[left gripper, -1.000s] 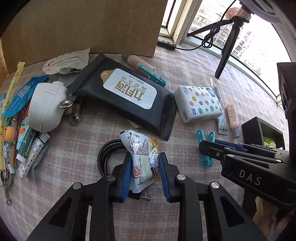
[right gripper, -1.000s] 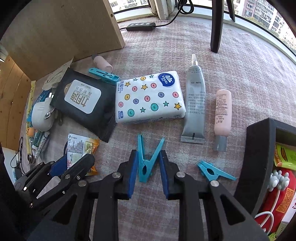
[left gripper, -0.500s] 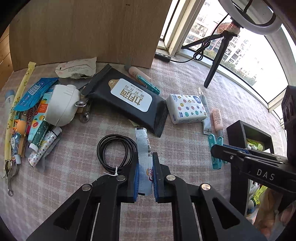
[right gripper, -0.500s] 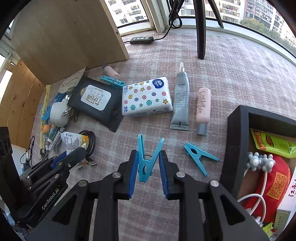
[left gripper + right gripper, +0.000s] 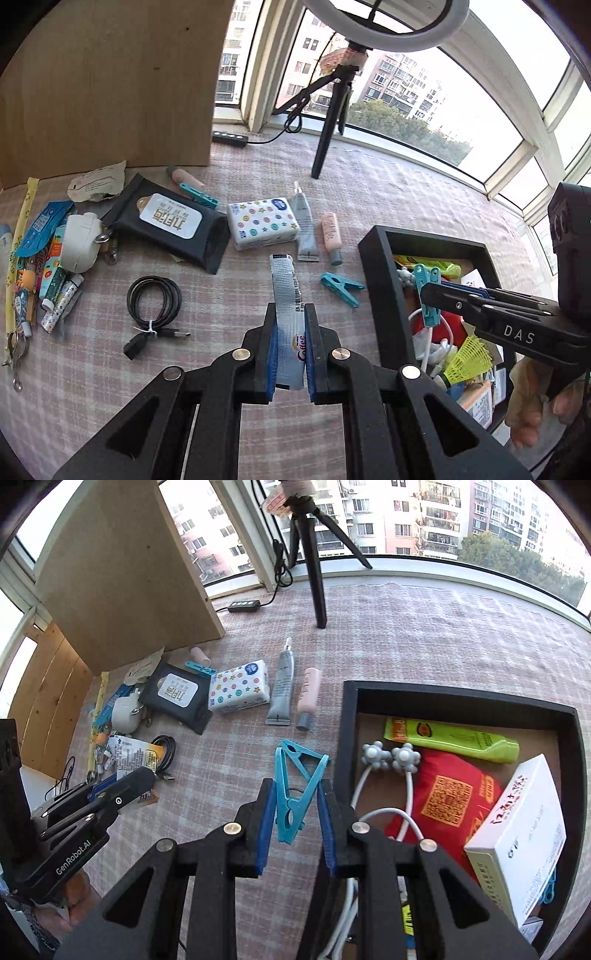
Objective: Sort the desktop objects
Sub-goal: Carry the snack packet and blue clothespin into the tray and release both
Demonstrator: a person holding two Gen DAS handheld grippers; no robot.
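Left gripper is clamped on a coffee-creamer sachet, held edge-on between the blue pads, clear of the cloth and approx. over open table, w/ the black box off to its right. Right gripper is clenched on a blue clothes peg, squeezing its handle end so the peg's tips point away; in the left wrist view that peg hangs over the box's near-left part, i.e. just about at the drop spot, though from its own camera it sits at the box's left wall, so whether it is fully inside the rim can't be told.

Box already holds a fair bit: a green-yellow packet, a red pouch, a white carton, a white massager w/ grey knobbed heads, plus a yellow shuttlecock. So sorting looks partly done.

Left on the table, nearest first: a 2nd blue peg, a coiled black cable, a grey tube, a pink tube, a spotted tissue pack, a black wipes pack w/ a 3rd peg & a small pink bottle behind it, a white round case, and a heap of sachets & small tubes at the far left edge. Judging by that, more than half the items are not yet sorted; the two in hand look next to go in.
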